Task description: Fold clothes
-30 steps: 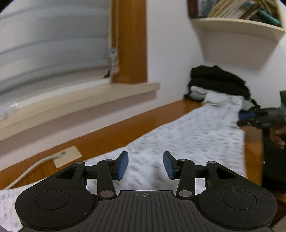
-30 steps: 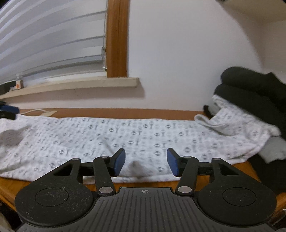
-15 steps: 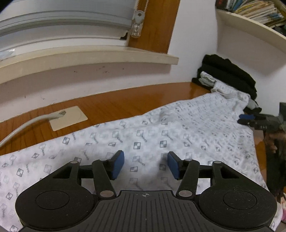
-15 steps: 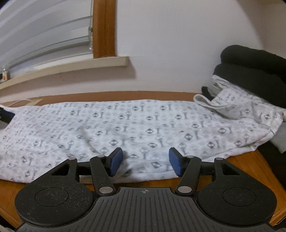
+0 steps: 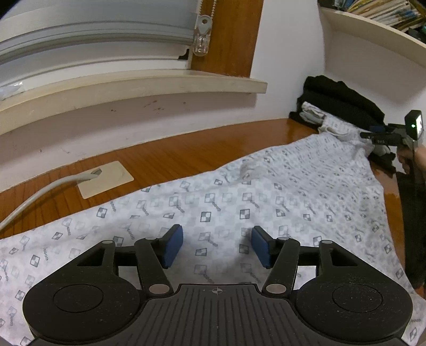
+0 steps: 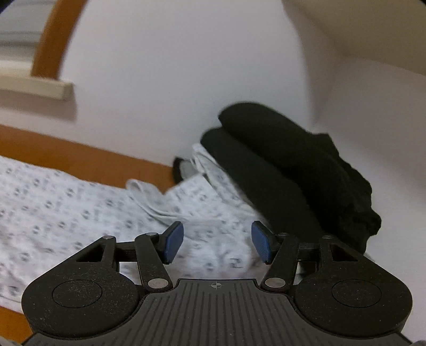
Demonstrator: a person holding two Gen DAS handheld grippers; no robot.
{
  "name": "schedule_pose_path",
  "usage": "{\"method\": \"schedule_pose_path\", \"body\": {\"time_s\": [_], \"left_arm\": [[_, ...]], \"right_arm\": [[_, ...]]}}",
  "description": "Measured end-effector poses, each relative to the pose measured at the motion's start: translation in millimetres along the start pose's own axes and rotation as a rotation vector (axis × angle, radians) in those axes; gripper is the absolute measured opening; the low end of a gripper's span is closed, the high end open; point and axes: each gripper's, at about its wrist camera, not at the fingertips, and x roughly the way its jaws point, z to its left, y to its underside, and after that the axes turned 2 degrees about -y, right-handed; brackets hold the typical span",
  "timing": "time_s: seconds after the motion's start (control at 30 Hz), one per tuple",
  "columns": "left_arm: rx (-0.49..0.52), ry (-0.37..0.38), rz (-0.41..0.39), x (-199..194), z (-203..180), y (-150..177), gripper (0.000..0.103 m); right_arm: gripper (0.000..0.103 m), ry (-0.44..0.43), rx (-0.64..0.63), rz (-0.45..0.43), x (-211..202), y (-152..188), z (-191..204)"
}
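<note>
White patterned cotton garment (image 5: pixel 266 202) lies spread on the wooden desk (image 5: pixel 173 157); soft, limp, best pinched at edges. Left gripper (image 5: pixel 217 248) and right gripper (image 6: pixel 217 241) both gape wide, empty.

Setting: domestic room, likely a bedroom or study; wooden desktop (image 5: pixel 186 149) running along a white wall; window with wood frame (image 5: pixel 229 34), slatted blind (image 5: pixel 93 29) and pale sill (image 5: pixel 133 85); wall shelf (image 5: pixel 372 34) crowded with books (image 5: pixel 386 10); cable outlet plate (image 5: pixel 106 178) set in the desktop; patterned white garment (image 5: pixel 266 202) spread out; dark clothes pile (image 5: pixel 340 98) in the corner.
</note>
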Motion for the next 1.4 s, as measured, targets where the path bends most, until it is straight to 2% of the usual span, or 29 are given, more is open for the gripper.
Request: {"method": "schedule_pose_path", "body": {"time_s": [0.13,0.17,0.2,0.27,0.4,0.5,0.67,0.8,0.9,1.03,1.2,1.3,1.4], "left_arm": [[0.003,-0.002,0.001,0,-1,0,0.063],[0.004,-0.002,0.001,0,-1,0,0.063],[0.004,-0.002,0.001,0,-1,0,0.063],[0.005,-0.003,0.001,0,-1,0,0.064],[0.006,-0.005,0.001,-1,-1,0,0.064],[0.006,-0.004,0.000,-1,-1,0,0.064],[0.006,-0.005,0.000,-1,-1,0,0.065],[0.004,-0.013,-0.002,-1,-2,0,0.066],[0.009,-0.021,-0.005,-2,-2,-1,0.067],[0.027,-0.056,-0.059,-9,-13,-2,0.068],[-0.054,0.040,-0.095,-6,-42,-27,0.069],[-0.105,0.101,-0.115,-4,-59,-43,0.071],[-0.156,0.162,-0.136,-2,-77,-58,0.071]], "right_arm": [[0.054,0.008,-0.069,0.068,16,5,2],[0.044,0.010,-0.073,0.081,19,6,1],[0.029,-0.001,-0.062,0.087,21,8,-1],[0.013,-0.038,-0.009,0.091,21,6,-6],[0.007,-0.065,0.039,0.044,5,-3,-10],[0.006,-0.120,0.087,-0.005,-10,-9,-12],[0.006,-0.300,0.203,-0.116,-40,-32,-7],[0.006,-0.455,0.181,-0.176,-69,-53,25],[0.006,-0.515,0.076,-0.163,-80,-55,61],[0.006,-0.538,0.106,-0.084,-60,-31,73],[0.006,-0.539,0.160,-0.074,-51,-18,70],[0.006,-0.567,0.184,-0.115,-63,-33,66],[0.006,-0.626,0.182,-0.191,-85,-64,71]]}}
